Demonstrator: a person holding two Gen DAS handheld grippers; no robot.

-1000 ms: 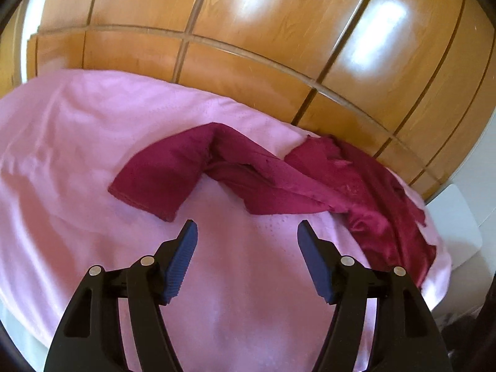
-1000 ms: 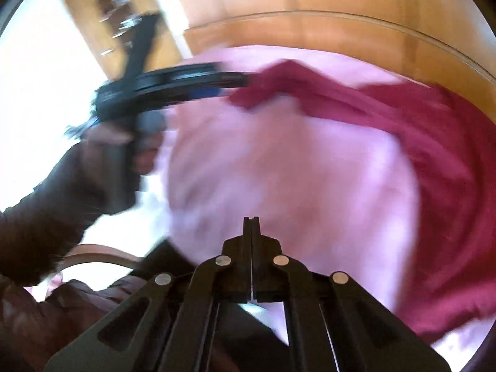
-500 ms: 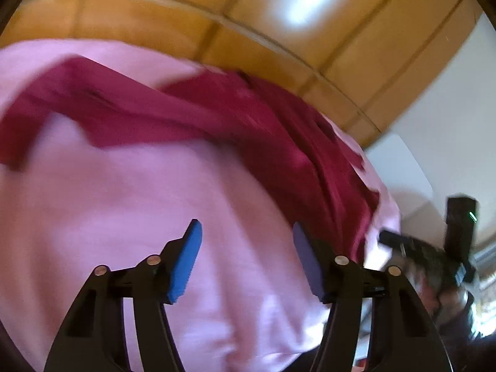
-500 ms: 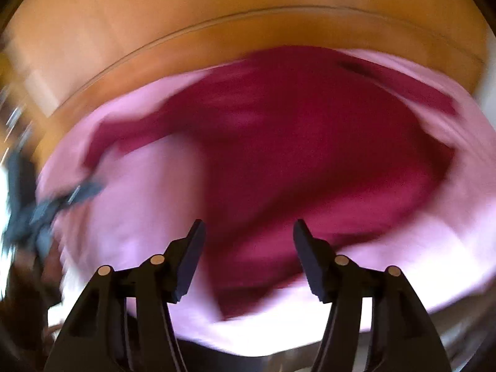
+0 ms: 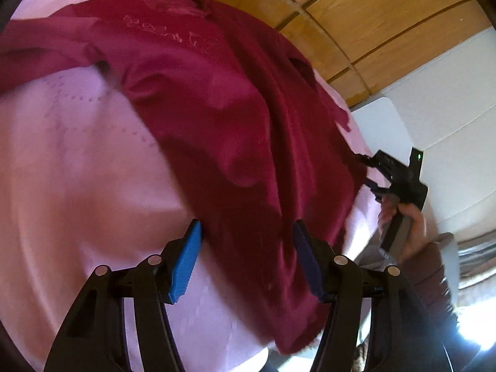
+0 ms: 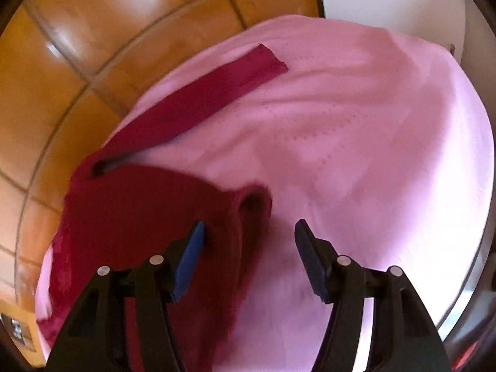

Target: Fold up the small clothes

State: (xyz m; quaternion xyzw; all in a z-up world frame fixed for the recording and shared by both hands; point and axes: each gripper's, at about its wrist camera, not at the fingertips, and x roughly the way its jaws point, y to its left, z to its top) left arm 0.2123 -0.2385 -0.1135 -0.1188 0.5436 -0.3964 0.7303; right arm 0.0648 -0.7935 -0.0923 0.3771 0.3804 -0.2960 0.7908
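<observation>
1. Your left gripper (image 5: 246,254) has its jaws apart, with nothing pinched. It hangs over the near part of the dark red garment (image 5: 223,130), and the cloth passes below the gap between the blue pads (image 5: 186,266) without being pressed.
2. Your right gripper (image 6: 248,255) also stands with its jaws apart and empty. Below its gap lie a rolled edge of the garment (image 6: 139,217) and bare pink cloth.
3. The garment lies on the pink cover (image 5: 77,170) of the bed. In the left wrist view it runs from the far edge, by the wooden panelling (image 5: 356,15), down to the near edge, where its hem hangs just over the side.
4. In the right wrist view one long sleeve (image 6: 217,90) stretches flat towards the far edge of the pink cover (image 6: 372,139), while the body of the garment is bunched by the cover's left edge.
5. At the right edge in the left wrist view, your right hand (image 5: 403,226) grips the handle of its gripper, just beside the garment's edge; whether it touches the cloth cannot be told.
</observation>
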